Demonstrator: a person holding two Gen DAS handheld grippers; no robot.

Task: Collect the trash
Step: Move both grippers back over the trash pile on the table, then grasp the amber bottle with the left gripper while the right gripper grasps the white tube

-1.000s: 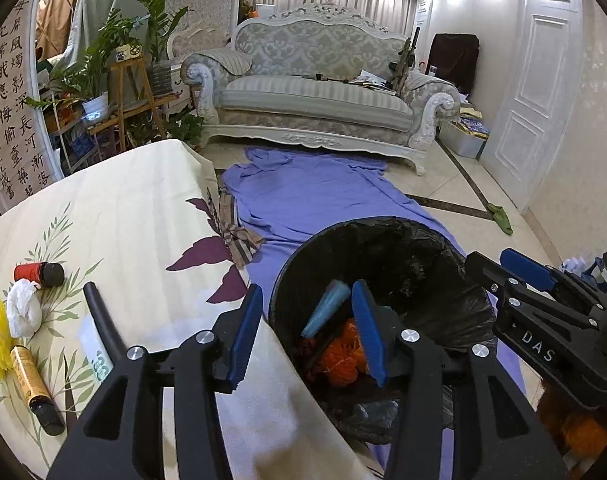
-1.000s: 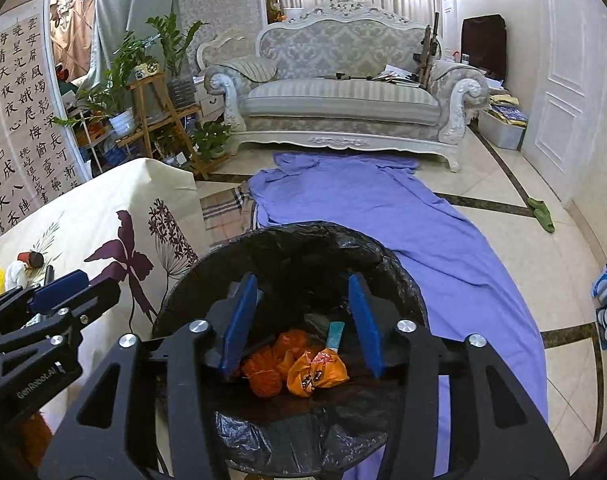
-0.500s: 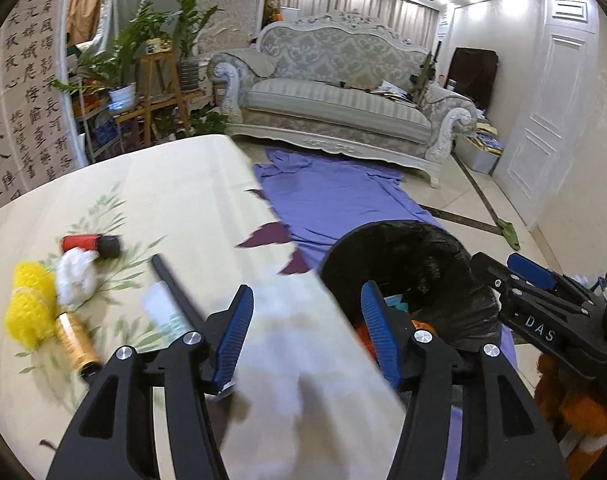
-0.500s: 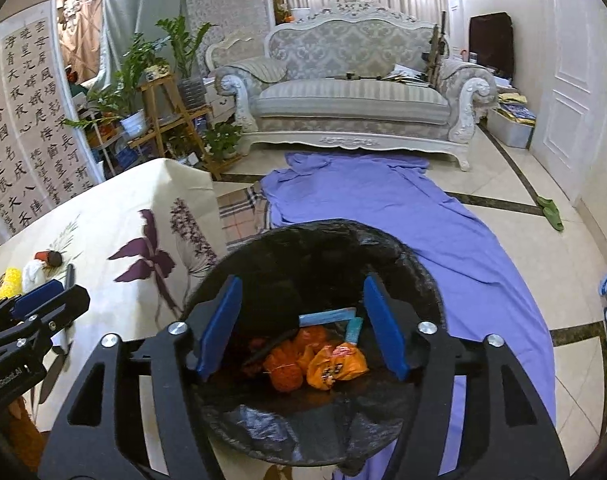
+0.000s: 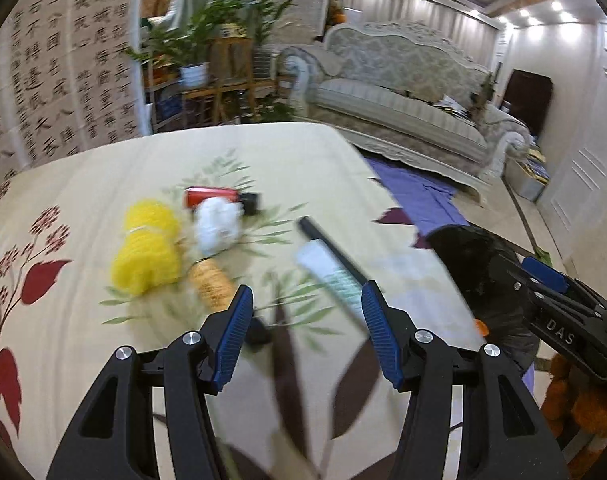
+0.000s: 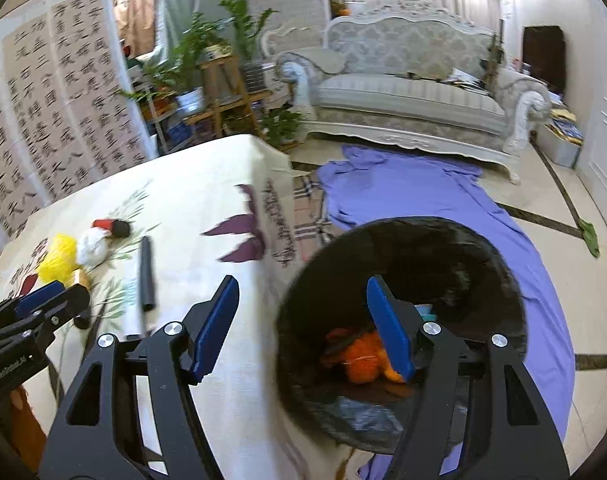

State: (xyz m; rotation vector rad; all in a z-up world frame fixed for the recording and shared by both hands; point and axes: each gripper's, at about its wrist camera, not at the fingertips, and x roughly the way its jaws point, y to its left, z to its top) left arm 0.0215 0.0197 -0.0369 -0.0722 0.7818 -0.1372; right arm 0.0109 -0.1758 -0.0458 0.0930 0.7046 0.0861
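Note:
My left gripper [image 5: 307,290] is open and empty above the floral tablecloth [image 5: 103,184]. Ahead of it lie a yellow mesh ball [image 5: 147,252], a white crumpled wad [image 5: 217,224], a red bottle with a black cap [image 5: 211,197], an amber bottle [image 5: 211,286], a black stick [image 5: 331,252] and a white wrapper [image 5: 327,272]. My right gripper [image 6: 302,280] is open and empty, straddling the table edge and the black-lined bin [image 6: 503,280]. Orange trash [image 6: 363,360] and a teal piece lie inside the bin. The left gripper [image 6: 69,294] shows at the left edge of the right wrist view.
The bin [image 5: 475,264] stands on the floor just off the table's right edge, on a purple sheet [image 6: 423,188]. Behind it are a pale sofa [image 6: 403,92], a plant stand [image 6: 223,92] and a calligraphy screen [image 6: 55,112]. A person's orange sleeve [image 5: 575,404] is at the lower right.
Both grippers swung left from above the bin toward the table, and both jaws widened. The left view now faces the litter on the cloth; the bin has slid to the right.

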